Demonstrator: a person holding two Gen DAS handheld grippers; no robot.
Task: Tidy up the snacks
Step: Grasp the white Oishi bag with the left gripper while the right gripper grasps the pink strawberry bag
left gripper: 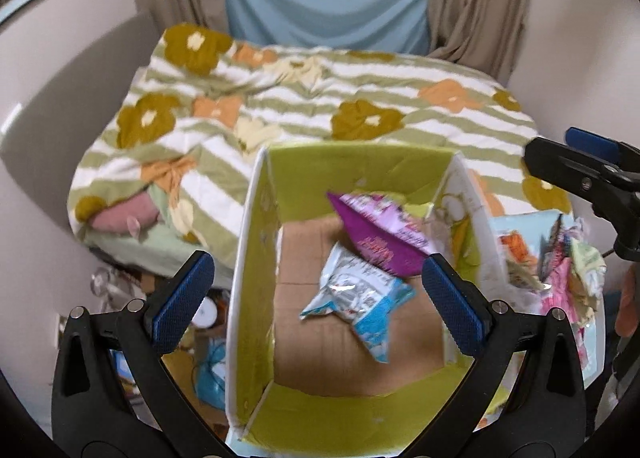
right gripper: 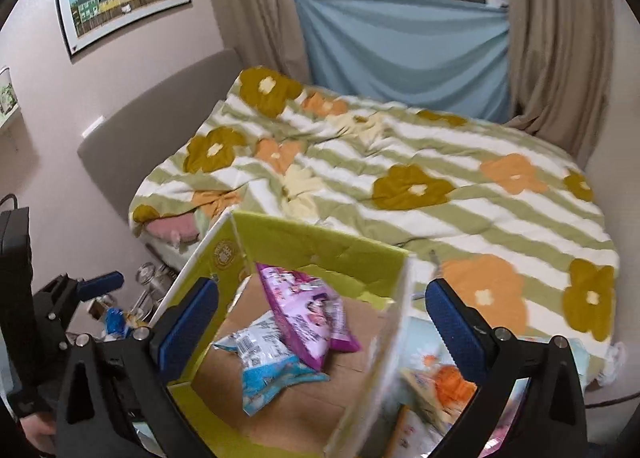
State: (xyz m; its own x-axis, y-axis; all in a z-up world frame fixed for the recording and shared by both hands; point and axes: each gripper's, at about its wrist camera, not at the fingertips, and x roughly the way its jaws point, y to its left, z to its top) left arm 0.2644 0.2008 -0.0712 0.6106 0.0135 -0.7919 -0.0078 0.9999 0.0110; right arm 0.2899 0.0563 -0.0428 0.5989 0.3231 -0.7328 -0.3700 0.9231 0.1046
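Left wrist view: left gripper (left gripper: 316, 300) and right gripper (right gripper: 322, 320) both spread wide, empty, above green-lined cardboard box (left gripper: 360, 162) holding purple snack packet (left gripper: 380, 234) atop blue-white packet (left gripper: 360, 298)

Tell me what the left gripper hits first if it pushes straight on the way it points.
Most likely the blue packet lying on the box floor: it sits between the open left gripper fingers in the left wrist view, with the purple packet just behind it. Depth is hard to judge.
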